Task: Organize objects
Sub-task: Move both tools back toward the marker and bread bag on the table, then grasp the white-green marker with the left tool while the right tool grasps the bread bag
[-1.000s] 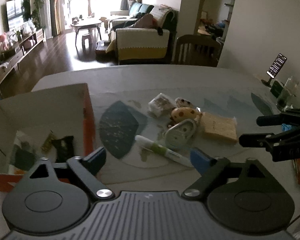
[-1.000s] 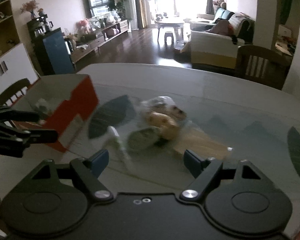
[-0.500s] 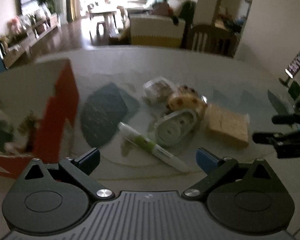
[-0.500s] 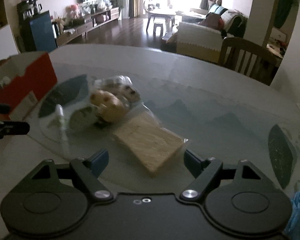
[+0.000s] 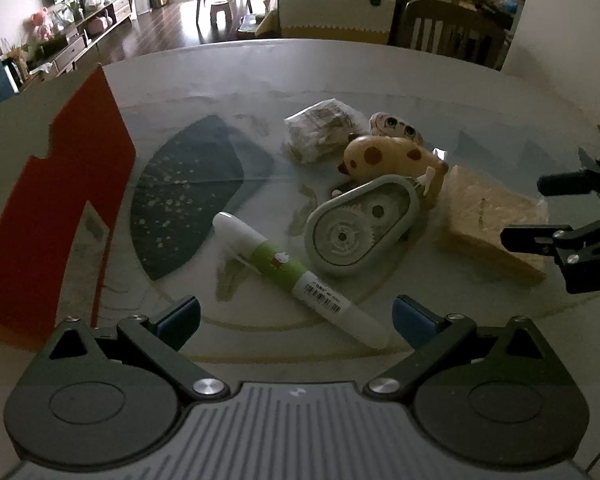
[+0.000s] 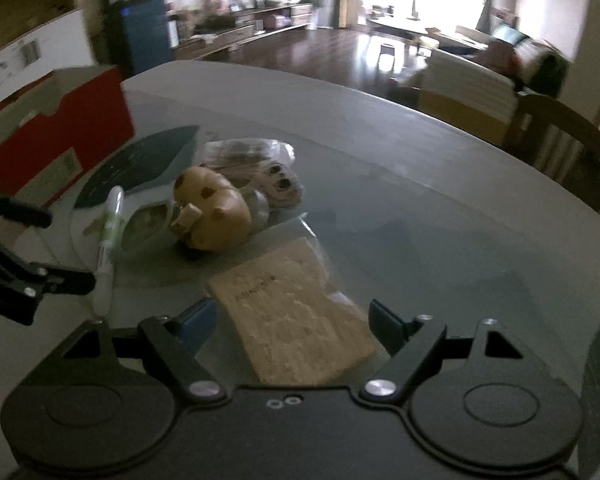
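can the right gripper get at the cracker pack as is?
Probably yes. The right gripper is open, and the cracker pack lies flat on the table right between its fingers, nothing on top. The spotted toy sits beyond its far corner, apart from the fingers' path.

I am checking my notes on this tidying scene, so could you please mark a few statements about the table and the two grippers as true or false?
1. The left gripper has open jaws and holds nothing. True.
2. The pen stands upright in a cup. False: it lies flat on the table.
3. The right gripper has its open jaws on either side of the tan packet. True.
4. The spotted toy sits inside the red box. False: it lies on the table beside the tape dispenser.
5. The red box is to the right of the pen. False: it is on the left.
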Tool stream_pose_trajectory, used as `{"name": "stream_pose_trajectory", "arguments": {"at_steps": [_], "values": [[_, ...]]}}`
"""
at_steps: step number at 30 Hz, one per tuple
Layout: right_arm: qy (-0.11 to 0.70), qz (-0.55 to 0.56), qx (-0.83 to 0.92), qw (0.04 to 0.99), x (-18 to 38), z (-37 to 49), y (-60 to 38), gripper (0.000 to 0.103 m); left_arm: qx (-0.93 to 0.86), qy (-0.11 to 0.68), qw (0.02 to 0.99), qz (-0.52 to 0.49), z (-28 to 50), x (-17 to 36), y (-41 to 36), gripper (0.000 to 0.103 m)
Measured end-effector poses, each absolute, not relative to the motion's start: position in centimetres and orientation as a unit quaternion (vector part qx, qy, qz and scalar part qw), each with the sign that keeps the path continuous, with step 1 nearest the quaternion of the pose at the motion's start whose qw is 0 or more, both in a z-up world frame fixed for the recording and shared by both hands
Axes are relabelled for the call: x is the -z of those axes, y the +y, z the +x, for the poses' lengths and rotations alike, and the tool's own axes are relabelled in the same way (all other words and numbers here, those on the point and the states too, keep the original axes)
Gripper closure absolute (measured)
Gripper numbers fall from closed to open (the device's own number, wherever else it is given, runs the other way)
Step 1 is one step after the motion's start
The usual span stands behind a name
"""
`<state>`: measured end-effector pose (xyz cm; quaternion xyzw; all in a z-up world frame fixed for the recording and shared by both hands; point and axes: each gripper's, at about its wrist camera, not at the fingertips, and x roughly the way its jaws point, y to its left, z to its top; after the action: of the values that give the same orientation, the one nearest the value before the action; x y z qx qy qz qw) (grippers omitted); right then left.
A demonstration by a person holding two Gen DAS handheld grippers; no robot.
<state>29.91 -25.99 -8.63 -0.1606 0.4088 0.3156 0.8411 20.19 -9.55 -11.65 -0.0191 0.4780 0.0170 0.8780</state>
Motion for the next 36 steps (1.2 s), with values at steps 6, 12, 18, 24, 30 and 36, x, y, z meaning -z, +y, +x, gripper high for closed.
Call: {"name": "stream_pose_trajectory", "arguments": {"at_steps": [6, 12, 18, 24, 30, 36], "values": [[0.404, -0.185, -0.341, 0.829, 9.9, 31.2, -25.2, 0.019, -0.032, 0.491, 0.870, -0.037, 21.6, 12.6, -9.3, 0.000], [0.402, -0.180, -0.372, 0.817, 10.3, 31.7, -24.9, 0.017, -0.038, 0.503, 0.862, -0.041, 22.3, 13.6, -9.3, 0.000], [0.399, -0.200, -0.384, 0.808, 10.9, 31.7, -24.7, 0.015, -0.051, 0.506, 0.860, -0.039, 22.5, 14.2, -9.3, 0.000], [0.398, -0.218, -0.377, 0.807, 11.7, 31.5, -24.2, 0.012, -0.070, 0.502, 0.861, -0.039, 22.7, 14.3, -8.9, 0.001], [0.403, -0.202, -0.363, 0.815, 12.2, 31.4, -24.1, 0.010, -0.064, 0.500, 0.863, -0.034, 22.6, 14.3, -8.9, 0.002], [0.426, -0.168, -0.335, 0.824, 12.3, 31.0, -24.5, 0.010, -0.043, 0.491, 0.870, -0.022, 21.9, 13.8, -8.8, 0.025]]}}
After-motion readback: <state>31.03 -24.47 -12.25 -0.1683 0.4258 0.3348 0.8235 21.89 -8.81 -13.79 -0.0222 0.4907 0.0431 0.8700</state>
